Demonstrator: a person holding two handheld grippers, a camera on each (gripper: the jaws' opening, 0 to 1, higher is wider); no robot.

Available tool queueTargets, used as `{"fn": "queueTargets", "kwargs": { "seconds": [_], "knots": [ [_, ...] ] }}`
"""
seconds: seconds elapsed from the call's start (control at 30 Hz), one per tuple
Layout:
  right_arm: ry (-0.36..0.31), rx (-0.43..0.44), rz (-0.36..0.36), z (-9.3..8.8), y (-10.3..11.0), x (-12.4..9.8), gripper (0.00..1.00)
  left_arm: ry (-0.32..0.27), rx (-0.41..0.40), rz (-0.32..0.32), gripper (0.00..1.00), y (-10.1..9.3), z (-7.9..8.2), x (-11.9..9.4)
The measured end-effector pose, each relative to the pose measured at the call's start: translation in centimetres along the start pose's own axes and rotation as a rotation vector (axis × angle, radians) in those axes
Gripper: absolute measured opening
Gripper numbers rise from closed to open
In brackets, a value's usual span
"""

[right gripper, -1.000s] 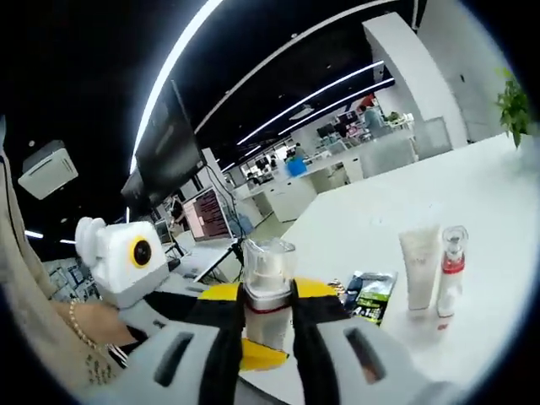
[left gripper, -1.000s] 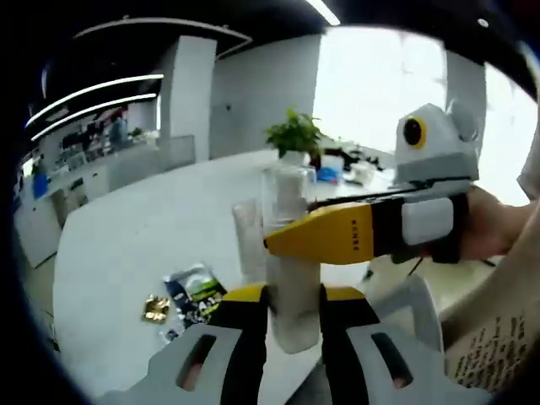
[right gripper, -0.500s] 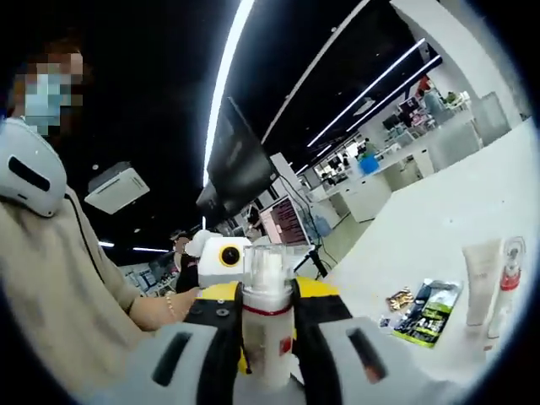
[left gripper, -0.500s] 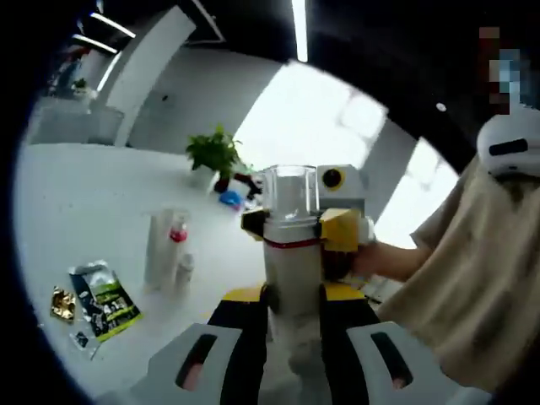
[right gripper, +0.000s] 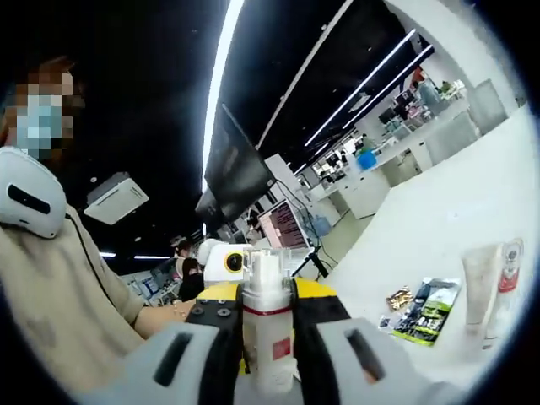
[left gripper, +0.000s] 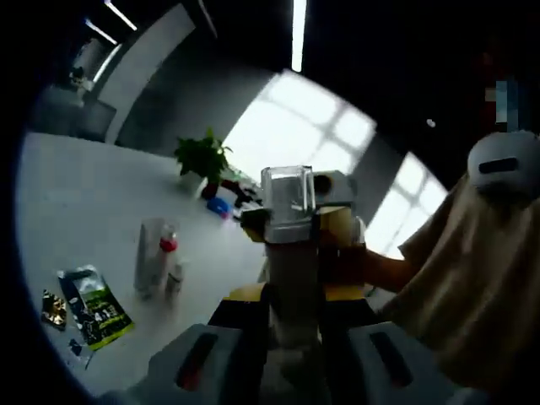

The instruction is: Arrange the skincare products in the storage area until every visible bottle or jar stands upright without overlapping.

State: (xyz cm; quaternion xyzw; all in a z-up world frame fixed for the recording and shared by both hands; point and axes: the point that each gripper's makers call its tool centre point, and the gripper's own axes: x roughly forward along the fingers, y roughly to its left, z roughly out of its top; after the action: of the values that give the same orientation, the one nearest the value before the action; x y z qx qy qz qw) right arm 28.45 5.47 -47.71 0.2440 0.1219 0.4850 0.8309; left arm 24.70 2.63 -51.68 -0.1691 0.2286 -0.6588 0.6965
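The white table (left gripper: 93,194) spreads out to the left in the left gripper view and to the right in the right gripper view, and a person in a beige top (right gripper: 51,304) fills the side of each view. Both grippers are raised off the table and meet on one pump bottle (left gripper: 291,253), white with a clear cap and a red band at the neck. The left gripper (left gripper: 291,308) has its jaws closed against the bottle's lower body. The right gripper (right gripper: 268,308) is clamped on the same bottle from the opposite side, jaws snug against its white body, with the clear cap standing above them. The bottle sits upright between each pair of jaws. On the table well apart from the held bottle stand a pale tube (right gripper: 474,283) and, just beside it, a red-collared spray bottle (right gripper: 506,274), both upright. Near them lies a flat dark green sachet (right gripper: 426,308), and beside that a small gold wrapper (right gripper: 398,298). A potted plant (left gripper: 202,159) stands at the far table edge in the left gripper view.
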Motion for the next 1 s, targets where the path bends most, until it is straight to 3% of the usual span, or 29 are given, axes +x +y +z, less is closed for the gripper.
{"fn": "queueTargets", "kwargs": {
  "seconds": [0.17, 0.27, 0.37, 0.57, 0.73, 0.87, 1.0],
  "knots": [
    [-0.011, -0.059, -0.202, 0.0, -2.6, -0.3, 0.21, 0.014, 0.043, 0.213, 0.17, 2.5, -0.1, 0.0],
    [-0.014, -0.072, -0.284, -0.4, -3.3, 0.0, 0.21, 0.054, 0.127, 0.327, 0.19, 3.4, -0.5, 0.3],
    [0.001, -0.104, -0.335, -0.8, -3.6, 0.2, 0.21, 0.093, 0.198, 0.439, 0.21, 4.2, -1.0, 0.4],
    [0.016, -0.141, -0.416, -1.1, -4.1, 0.4, 0.21, 0.098, 0.244, 0.616, 0.22, 5.2, -1.2, 0.0],
    [0.033, -0.147, -0.45, -1.9, -4.3, 0.5, 0.21, 0.201, 0.326, 0.698, 0.21, 6.3, -2.0, -0.4],
    [0.04, -0.176, -0.453, -1.8, -4.2, 0.3, 0.21, 0.174, 0.258, 0.655, 0.2, 6.0, -1.9, -0.4],
    [0.036, -0.177, -0.427, -1.5, -4.2, 0.1, 0.21, 0.163, 0.259, 0.632, 0.2, 5.9, -1.7, -0.4]
  ]
}}
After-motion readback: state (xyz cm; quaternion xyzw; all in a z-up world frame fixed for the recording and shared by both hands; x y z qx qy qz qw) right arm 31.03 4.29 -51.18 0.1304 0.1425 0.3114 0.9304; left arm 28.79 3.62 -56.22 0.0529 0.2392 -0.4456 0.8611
